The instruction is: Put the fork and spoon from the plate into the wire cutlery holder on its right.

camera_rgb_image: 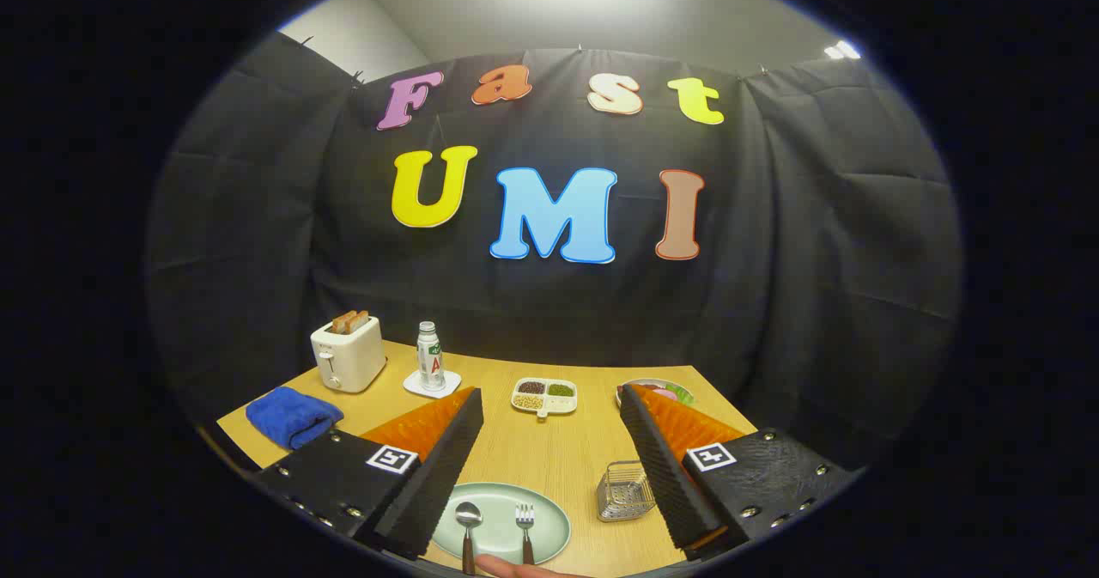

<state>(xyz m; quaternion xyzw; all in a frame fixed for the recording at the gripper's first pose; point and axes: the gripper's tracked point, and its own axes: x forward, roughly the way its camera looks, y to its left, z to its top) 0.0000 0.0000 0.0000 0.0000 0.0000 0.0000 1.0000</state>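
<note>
Gripper view puts your spoon [468,522] and fork [525,526] side by side on the pale green plate [549,518], spoon to the left, fork to the right, both with their heads pointing away from you and their dark handles running back toward you. The plate sits on the wooden table [532,449] between your two fingers and close to you, its left part hidden behind the left finger. Your gripper [549,406] has its fingers spread wide apart, gripping nothing, and hangs above the table with the foam-lined faces turned inward over the plate. Just to the right of the plate stands the wire holder [622,492], partly covered by your right finger. At the near edge of the plate, just below the fork handle, you can see a fingertip [515,568] of a person. Farther out, beyond the fingers, a small divided dish [544,396] with dark, green and pale fillings rests in the middle of the table. To its right, behind the right fingertip, another plate of food [665,387] peeks out. To the left of the divided dish a bottle [429,356] stands upright on a white coaster [432,384]. Left of that sits a cream toaster [348,355] with toast [349,320] sticking up from its slots, and in front of the toaster lies a folded blue cloth [292,416], near the table's left edge.
</note>
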